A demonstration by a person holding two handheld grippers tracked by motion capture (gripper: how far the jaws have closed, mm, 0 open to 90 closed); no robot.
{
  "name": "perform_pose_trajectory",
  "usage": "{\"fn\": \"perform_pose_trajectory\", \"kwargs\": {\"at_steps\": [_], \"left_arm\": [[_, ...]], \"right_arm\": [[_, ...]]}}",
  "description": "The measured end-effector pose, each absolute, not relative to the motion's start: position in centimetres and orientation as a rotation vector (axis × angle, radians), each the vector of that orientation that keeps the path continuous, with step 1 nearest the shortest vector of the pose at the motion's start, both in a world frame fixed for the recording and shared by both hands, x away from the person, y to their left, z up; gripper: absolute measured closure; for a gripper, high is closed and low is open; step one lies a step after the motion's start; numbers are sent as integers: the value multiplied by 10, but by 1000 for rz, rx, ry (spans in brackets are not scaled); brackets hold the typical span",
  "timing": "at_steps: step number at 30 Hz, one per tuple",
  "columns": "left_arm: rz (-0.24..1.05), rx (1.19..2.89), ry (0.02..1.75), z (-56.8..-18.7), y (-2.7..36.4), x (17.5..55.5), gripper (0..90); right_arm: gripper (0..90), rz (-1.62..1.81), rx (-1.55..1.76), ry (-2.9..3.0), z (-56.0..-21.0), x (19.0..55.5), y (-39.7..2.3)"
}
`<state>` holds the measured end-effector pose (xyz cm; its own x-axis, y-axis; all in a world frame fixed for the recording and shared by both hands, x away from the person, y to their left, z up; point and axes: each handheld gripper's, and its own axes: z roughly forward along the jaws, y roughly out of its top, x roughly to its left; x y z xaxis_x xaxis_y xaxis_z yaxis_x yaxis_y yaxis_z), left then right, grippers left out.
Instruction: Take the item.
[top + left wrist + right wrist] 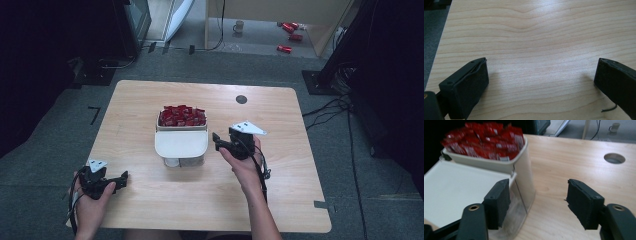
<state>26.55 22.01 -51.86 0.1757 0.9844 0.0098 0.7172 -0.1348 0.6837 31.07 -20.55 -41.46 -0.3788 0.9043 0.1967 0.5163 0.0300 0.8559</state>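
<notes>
Nearest the table's (150, 210) front edge, toward its front left corner, the left hand-held gripper (122, 179) rests low over bare wood with its jaws spread wide and nothing between them; in the left gripper view the two black pads (471, 87) frame only wood grain.

Farther in, right of the table's middle, the right hand-held gripper (216, 141) points left at a pale plastic container (181, 145). Its jaws stand partly apart and grasp nothing. In the right gripper view one pad (499, 202) sits right against the container's near corner while the other hangs over open wood, so the container wall (524, 170) is beside the jaws rather than between them; whether the pad touches it I cannot tell.

The container stands at the table's centre. A flat white lid or shelf (456, 192) juts toward the front edge, and behind it an open tub holds a heap of red sachets (182, 115).

My judgement: thin moulded plastic, light and fairly stiff but smooth and liable to slide or tip, since the load sits high and toward the back. The sachets are soft, slick and loosely piled. The rim or the upright side wall offers the safest hold; the flat lid would likely flex.
</notes>
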Motion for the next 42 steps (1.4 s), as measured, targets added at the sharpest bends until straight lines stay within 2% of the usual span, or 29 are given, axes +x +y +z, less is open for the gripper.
{"fn": "perform_pose_trajectory", "kwargs": {"at_steps": [9, 18, 30, 36, 42], "left_arm": [[642, 1919, 1596, -518, 220, 265, 0], [643, 1920, 1596, -518, 220, 266, 0], [642, 1919, 1596, -519, 219, 266, 0], [642, 1917, 1596, -519, 219, 266, 0], [642, 1917, 1596, -519, 219, 266, 0]], "right_arm": [[536, 1310, 1392, 1884, -399, 330, -182], [669, 1339, 1404, 1821, -388, 364, -172], [642, 1324, 1367, 1942, -399, 387, -153], [876, 1279, 1354, 1950, -400, 388, -149], [900, 1248, 1338, 1937, -394, 385, -147]]}}
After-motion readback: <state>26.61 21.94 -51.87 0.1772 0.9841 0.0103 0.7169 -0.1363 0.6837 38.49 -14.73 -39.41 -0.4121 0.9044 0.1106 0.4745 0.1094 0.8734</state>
